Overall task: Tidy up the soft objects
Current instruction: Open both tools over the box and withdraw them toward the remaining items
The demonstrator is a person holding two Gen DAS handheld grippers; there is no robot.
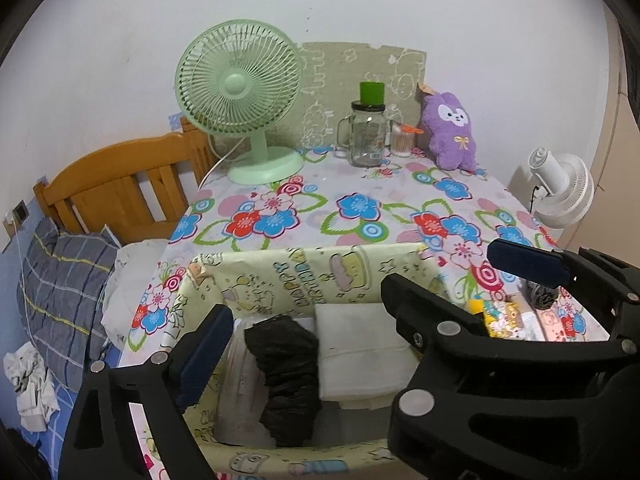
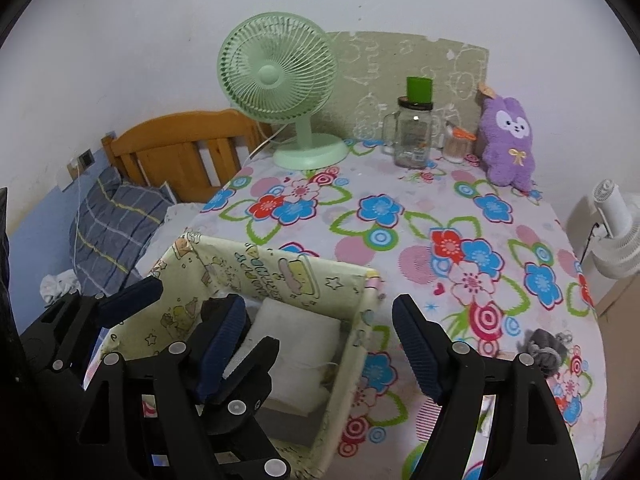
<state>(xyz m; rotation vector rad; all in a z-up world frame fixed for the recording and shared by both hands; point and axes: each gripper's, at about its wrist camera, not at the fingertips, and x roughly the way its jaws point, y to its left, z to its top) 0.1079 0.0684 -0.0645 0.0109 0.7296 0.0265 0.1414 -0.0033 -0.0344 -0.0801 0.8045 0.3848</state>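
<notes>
grey item (image 1: pixel 541 294) | half hidden by right hand-held gripper (image 1: pixel 436 276)

Soft even indoor light, faint shadows, strong fisheye bending with dark corners (both views), slightly soft focus

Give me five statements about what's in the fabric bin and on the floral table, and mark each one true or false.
1. A black rolled cloth lies inside the fabric bin. True.
2. The left claw is shut on the black cloth. False: its jaws stand wide apart above the bin, holding nothing.
3. A folded white cloth lies in the bin beside the black one. True.
4. The purple plush sits inside the bin. False: it stands at the far edge of the table, right of the glass jar.
5. The right claw grips the grey bundle. False: it is open, and the bundle lies on the tablecloth to its right.
</notes>
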